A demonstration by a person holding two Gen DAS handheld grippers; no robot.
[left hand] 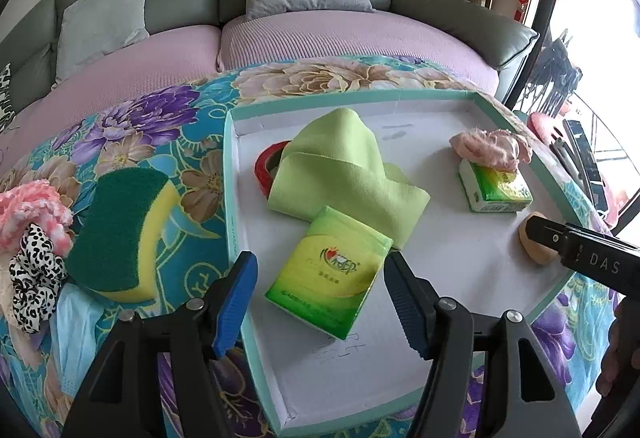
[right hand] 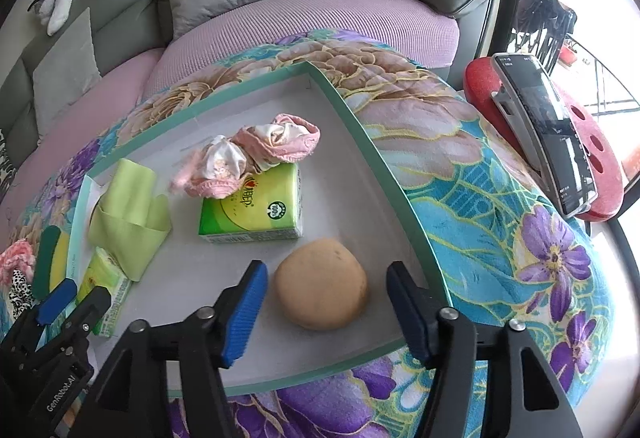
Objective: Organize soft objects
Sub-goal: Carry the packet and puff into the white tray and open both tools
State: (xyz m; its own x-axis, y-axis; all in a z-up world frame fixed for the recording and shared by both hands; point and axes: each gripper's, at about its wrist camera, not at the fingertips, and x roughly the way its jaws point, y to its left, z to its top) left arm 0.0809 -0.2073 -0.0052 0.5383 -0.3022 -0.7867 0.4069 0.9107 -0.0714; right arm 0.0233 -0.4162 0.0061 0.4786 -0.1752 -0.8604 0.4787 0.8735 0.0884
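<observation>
Although several soft things already lie in the shallow white tray with a teal rim (left hand: pixel 236 174), the sorting seems only partly done. Nearest, the left gripper (left hand: pixel 320 278) stands wide open around the green tissue pack (left hand: pixel 330 272), holding nothing; the right gripper (right hand: pixel 326 288) is equally open around the round tan sponge (right hand: pixel 322 284), not gripping. Farther lie a folded light-green cloth (left hand: pixel 344 174) and a second tissue pack (right hand: pixel 252 208) under a crumpled pink fabric (right hand: pixel 260 150). Left on the table, outside the tray, a green-and-yellow scouring sponge (left hand: pixel 120 230), a leopard scrunchie (left hand: pixel 34 278) and pink fluffy yarn (left hand: pixel 28 214) wait.
</observation>
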